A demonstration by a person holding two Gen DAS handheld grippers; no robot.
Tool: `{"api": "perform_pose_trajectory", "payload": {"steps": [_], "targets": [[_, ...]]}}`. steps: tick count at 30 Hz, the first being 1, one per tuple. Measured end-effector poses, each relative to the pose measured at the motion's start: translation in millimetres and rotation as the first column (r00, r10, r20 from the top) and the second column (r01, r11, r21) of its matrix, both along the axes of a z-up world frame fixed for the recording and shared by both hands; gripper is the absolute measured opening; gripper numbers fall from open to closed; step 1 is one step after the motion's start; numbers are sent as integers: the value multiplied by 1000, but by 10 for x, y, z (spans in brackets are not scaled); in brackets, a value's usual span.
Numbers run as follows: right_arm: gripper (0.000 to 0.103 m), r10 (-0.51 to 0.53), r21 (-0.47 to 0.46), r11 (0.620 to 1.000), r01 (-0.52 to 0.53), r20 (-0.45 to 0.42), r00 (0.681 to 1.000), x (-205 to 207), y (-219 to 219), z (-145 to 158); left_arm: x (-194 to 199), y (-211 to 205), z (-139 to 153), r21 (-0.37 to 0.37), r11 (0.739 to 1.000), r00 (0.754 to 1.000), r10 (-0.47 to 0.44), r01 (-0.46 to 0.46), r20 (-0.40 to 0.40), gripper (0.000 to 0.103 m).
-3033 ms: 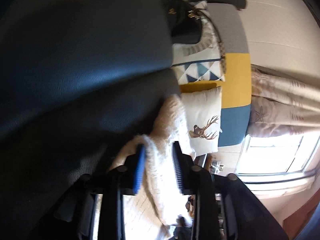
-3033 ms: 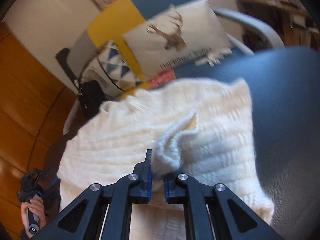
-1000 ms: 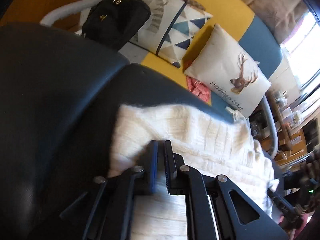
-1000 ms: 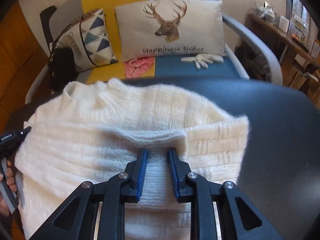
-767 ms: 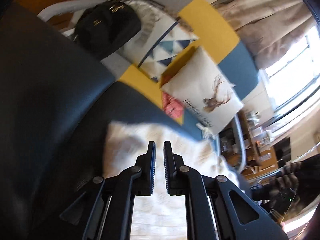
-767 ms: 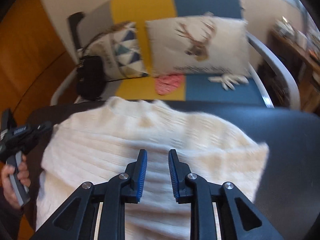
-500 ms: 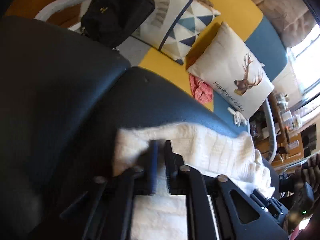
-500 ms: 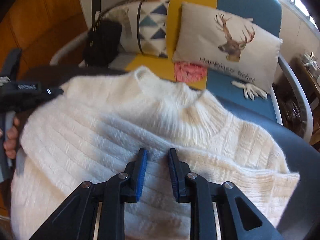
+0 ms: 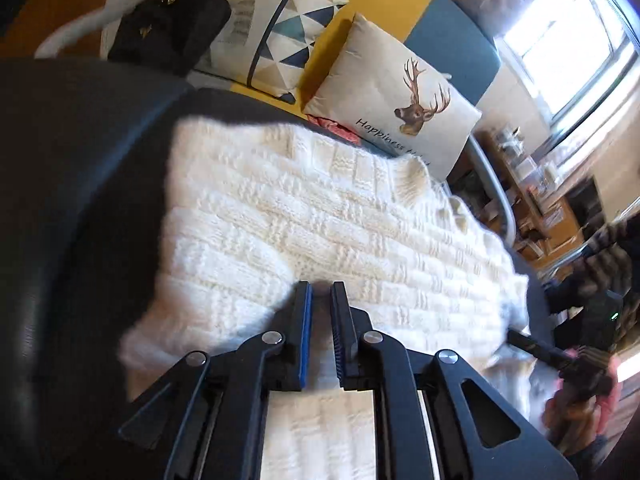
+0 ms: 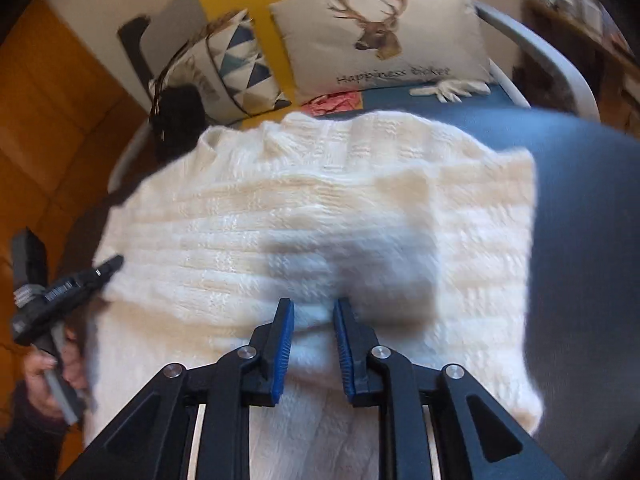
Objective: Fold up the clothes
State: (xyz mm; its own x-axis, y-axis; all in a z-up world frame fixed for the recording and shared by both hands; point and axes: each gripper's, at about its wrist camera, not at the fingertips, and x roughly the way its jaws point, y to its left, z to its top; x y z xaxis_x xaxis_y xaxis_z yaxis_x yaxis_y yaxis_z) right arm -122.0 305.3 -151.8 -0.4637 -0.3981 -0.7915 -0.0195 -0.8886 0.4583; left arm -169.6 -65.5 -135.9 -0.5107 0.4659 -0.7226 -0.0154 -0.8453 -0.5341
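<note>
The cream knit sweater (image 10: 320,216) lies spread across the dark counter (image 10: 580,200), partly folded: a doubled layer sits across its middle, collar (image 10: 280,136) at the far edge, pointing toward the sofa. Its long axis, as it lies now, runs side to side across the right wrist view, and the hem end drops toward the camera beneath the tools.

The right tool (image 10: 314,316) hovers low over the near fold, jaws spread, a ridge of knit between the blue pads; whether the pads touch it, I cannot tell. The left tool (image 9: 321,296) sits at the sweater's left side with its jaws drawn nearly together, a thin gap showing and no cloth visibly caught. From the right wrist view it (image 10: 80,280) shows at the garment's left edge, gripped by the person's hand (image 10: 48,372).

The risks, as I judge them: this fluffy knit is thick and springy, so a shallow pinch could grab only the top layer and peel the fold open. A pull from one side alone could skew the edges, and the smooth counter may let the whole piece slide.

Beyond it, a deer cushion (image 10: 380,28), a triangle-print cushion (image 10: 236,60) and a black bag (image 9: 168,20) rest on the sofa.
</note>
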Motion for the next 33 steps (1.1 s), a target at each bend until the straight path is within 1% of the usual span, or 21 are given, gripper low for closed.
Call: {"api": "perform_pose_trajectory", "payload": {"steps": [1, 2, 3, 4, 6, 8, 10, 14, 16, 18, 20, 21, 22, 23, 24, 25, 28, 30, 31, 32, 33], "targets": [[24, -43, -85, 995, 44, 5, 999, 39, 133, 19, 30, -51, 44, 26, 1000, 1000, 11, -11, -4, 12], [24, -89, -177, 980, 87, -6, 996, 97, 279, 22, 56, -89, 92, 37, 999, 1000, 23, -22, -4, 13], [24, -139, -263, 956, 131, -9, 990, 153, 427, 15, 96, -108, 117, 51, 998, 1000, 29, -29, 0, 13], [24, -199, -335, 923, 188, 1, 980, 201, 584, -26, 141, -124, 136, 67, 997, 999, 34, -34, 6, 13], [27, -309, -465, 836, 290, 36, 950, 295, 881, -118, 176, -119, 116, 108, 994, 999, 22, -25, 35, 14], [27, -369, -531, 768, 358, 91, 925, 366, 1019, -271, 220, -50, 45, 123, 992, 998, 14, -21, 53, 14], [27, -399, -546, 741, 390, 109, 910, 380, 1059, -355, 239, 2, -37, 113, 993, 998, 16, -24, 66, 14], [27, -384, -606, 709, 361, 98, 918, 316, 1027, -441, 186, -12, -96, 133, 990, 997, 31, -39, 64, 14], [27, -388, -580, 726, 370, 99, 917, 252, 973, -455, 146, -33, -65, 138, 989, 998, 44, -51, 55, 14], [27, -372, -535, 759, 370, 109, 922, 185, 922, -467, 101, -39, -40, 136, 989, 998, 46, -53, 53, 15], [22, -361, -463, 811, 358, 86, 929, 153, 848, -411, 70, -26, -52, 71, 996, 997, 49, -53, 57, 16], [16, -344, -374, 863, 339, 55, 937, 137, 781, -320, 78, -37, -68, 63, 997, 997, 47, -51, 62, 16], [10, -323, -285, 905, 317, 26, 946, 125, 714, -232, 92, -54, -85, 62, 997, 997, 44, -49, 68, 16], [6, -299, -217, 932, 292, -1, 954, 137, 652, -149, 106, -71, -102, 62, 997, 996, 41, -46, 75, 16], [6, -276, -161, 950, 268, -28, 961, 164, 598, -70, 116, -75, -113, 49, 998, 997, 30, -34, 72, 16], [2, -260, -128, 959, 252, -50, 964, 187, 552, -3, 137, -80, -126, 38, 999, 998, 14, -17, 64, 16], [1, -228, -64, 973, 223, -82, 970, 258, 429, 83, 164, -112, -150, 44, 999, 999, -4, 2, 48, 15], [1, -231, -34, 973, 230, -26, 973, 223, 439, -78, 182, -121, -80, 54, 999, 999, 0, -2, 34, 16], [2, -230, -57, 972, 228, -29, 973, 229, 454, -94, 192, -126, -41, 60, 998, 1000, 3, -5, 26, 16], [6, -242, -96, 967, 237, -38, 970, 243, 492, -65, 202, -131, -2, 66, 998, 1000, 7, -8, 18, 17], [10, -276, -157, 951, 267, -38, 960, 261, 570, -47, 205, -125, 19, 65, 998, 1000, 3, -4, 12, 18]]}}
